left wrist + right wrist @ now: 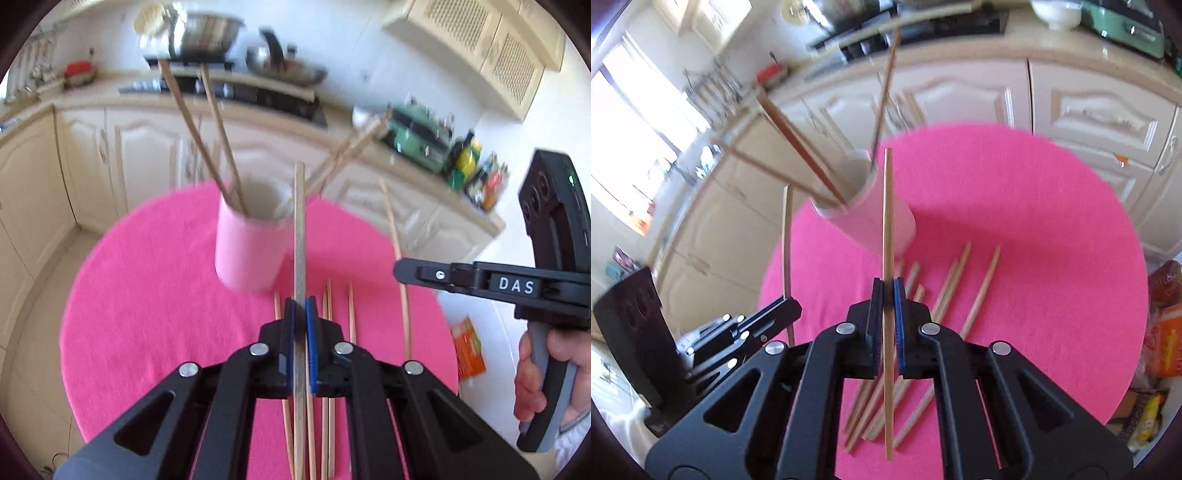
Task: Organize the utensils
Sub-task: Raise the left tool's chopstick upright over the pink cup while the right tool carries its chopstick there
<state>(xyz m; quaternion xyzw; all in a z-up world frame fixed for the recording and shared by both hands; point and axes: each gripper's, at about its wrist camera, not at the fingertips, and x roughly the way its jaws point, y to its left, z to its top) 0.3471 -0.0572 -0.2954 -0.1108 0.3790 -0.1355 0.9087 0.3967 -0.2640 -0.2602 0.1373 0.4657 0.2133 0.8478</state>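
My left gripper (300,304) is shut on a wooden chopstick (300,229) that points up past a pink cup (247,254). That cup stands on a round pink cloth (147,295) and holds several slanted chopsticks (207,147). My right gripper (887,284) is shut on a second chopstick (887,206), held just in front of the cup (857,225). Each view shows the other gripper off to the side with its stick: the right gripper (400,271) and the left gripper (792,304). Several loose chopsticks (960,277) lie on the cloth below both grippers.
Cream kitchen cabinets (140,155) and a counter with a stove and pans (288,70) curve behind the table. Bottles and packets (469,162) crowd the counter's right end. An orange packet (469,347) lies on the floor. A hand (532,376) holds the right gripper's handle.
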